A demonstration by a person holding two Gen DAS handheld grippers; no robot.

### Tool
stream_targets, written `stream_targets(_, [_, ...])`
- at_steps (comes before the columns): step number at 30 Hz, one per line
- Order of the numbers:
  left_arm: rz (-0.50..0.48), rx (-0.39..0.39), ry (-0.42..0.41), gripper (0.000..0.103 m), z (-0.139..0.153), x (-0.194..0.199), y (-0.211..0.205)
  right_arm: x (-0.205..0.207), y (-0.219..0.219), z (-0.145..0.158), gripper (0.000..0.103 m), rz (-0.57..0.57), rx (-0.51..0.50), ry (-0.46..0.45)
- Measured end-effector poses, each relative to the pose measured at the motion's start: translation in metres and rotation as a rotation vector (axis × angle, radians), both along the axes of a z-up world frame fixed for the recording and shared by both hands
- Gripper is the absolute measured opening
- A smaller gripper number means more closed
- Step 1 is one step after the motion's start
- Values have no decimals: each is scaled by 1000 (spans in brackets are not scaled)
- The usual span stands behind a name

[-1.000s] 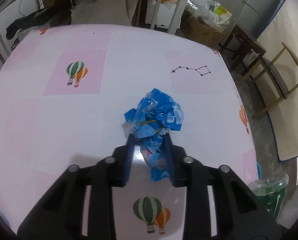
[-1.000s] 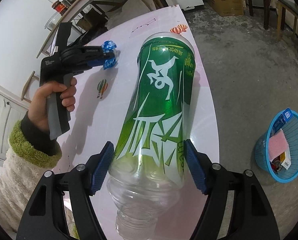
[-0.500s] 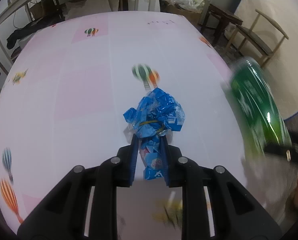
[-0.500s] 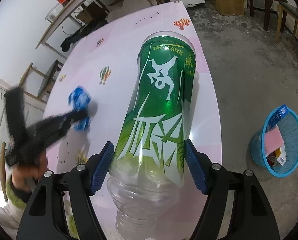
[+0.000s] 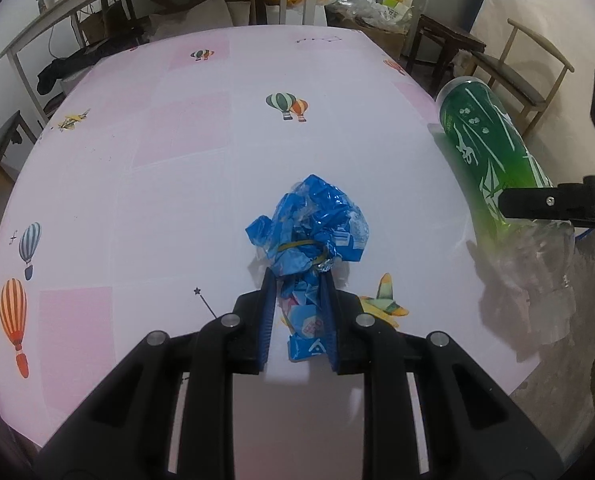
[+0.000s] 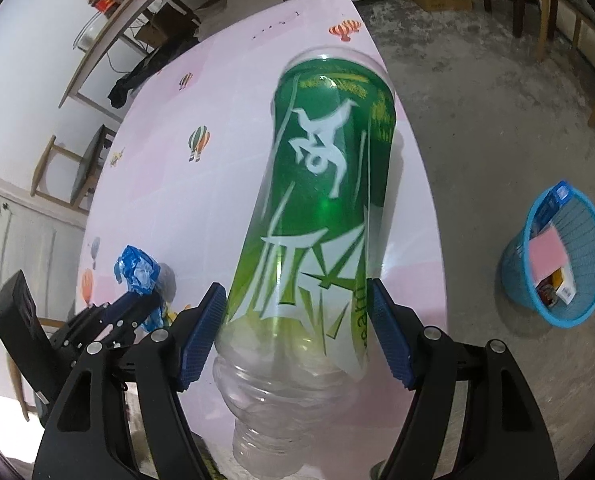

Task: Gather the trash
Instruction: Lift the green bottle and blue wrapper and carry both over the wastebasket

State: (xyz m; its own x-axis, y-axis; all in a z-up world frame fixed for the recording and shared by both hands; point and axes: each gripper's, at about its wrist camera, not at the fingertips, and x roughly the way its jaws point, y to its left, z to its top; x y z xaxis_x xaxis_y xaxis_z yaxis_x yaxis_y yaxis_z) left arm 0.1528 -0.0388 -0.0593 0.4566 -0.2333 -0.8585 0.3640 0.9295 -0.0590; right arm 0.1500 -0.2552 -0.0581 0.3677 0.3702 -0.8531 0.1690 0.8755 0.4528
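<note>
The table (image 5: 145, 184) serves as the landmark. Above it, near its right edge, the plastic bottle (image 6: 317, 216) sits between the pads of the right gripper (image 6: 295, 336), neck toward the camera. Left of the bottle, also over the table, the crumpled wrapper (image 5: 309, 236) sits pinched in the left gripper (image 5: 299, 284). On the floor right of the table stands the waste basket (image 6: 577, 304), holding boxes.

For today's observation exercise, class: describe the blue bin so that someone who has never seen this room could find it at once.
Start at the pink table with its balloon prints, then look down to the bare concrete floor off its edge. There stands a round basket with ribbed sides, already holding a pink pad and small boxes. It is the only bright blue container on the floor.
</note>
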Motion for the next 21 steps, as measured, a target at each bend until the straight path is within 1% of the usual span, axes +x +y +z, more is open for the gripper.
stream_targets(1, [0, -1, -1, 20, 0, 0, 1, 1, 0, -4, 70, -4, 17, 9])
stream_targets(5, [1, 0, -8, 20, 1, -2, 2, 0, 1, -4, 69, -22, 6, -4])
stream_targets(8, [0, 5, -20, 20, 3, -5, 2, -1, -1, -4, 68, -40, 19, -6])
stream_targets(21, [0, 29, -80, 20, 13, -7, 1, -10, -6, 10, 68, -71, 18, -50])
